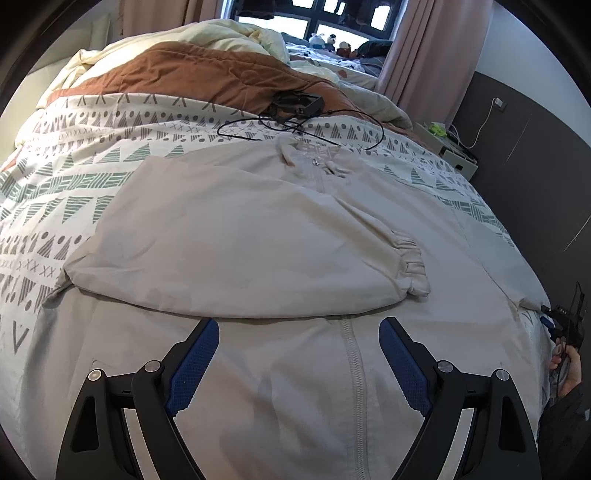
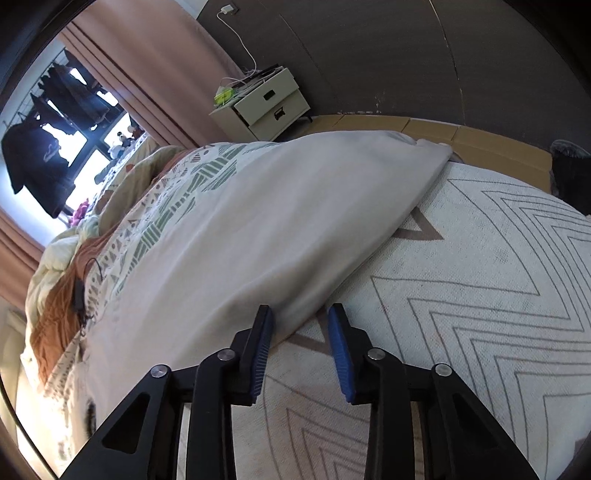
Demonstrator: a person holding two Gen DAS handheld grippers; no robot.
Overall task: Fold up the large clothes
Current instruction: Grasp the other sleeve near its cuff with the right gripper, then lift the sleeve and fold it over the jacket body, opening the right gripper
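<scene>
Pink curtains (image 1: 424, 48) frame a window beyond the patterned bedspread (image 1: 74, 173), where a beige zip jacket (image 1: 258, 229) lies spread. Left gripper (image 1: 299, 328) hovers wide above its zipper; right gripper (image 2: 300, 314), narrowed but gripping nothing, sits at the jacket's edge.

A bedroom with a bed, a dark wall and a bright window

The bed (image 1: 92, 155) wore a cream cover printed with green and grey triangles, with a rust-brown blanket (image 1: 207, 74) and a pale duvet (image 1: 221, 33) bunched at its far end. Pink curtains (image 1: 432, 48) framed a daylit window (image 2: 92, 162) where dark clothes (image 2: 33, 158) hung. A white two-drawer nightstand (image 2: 266, 107) stood against the dark grey wall (image 2: 369, 48). A zigzag rug (image 2: 480, 295) covered the floor.
</scene>
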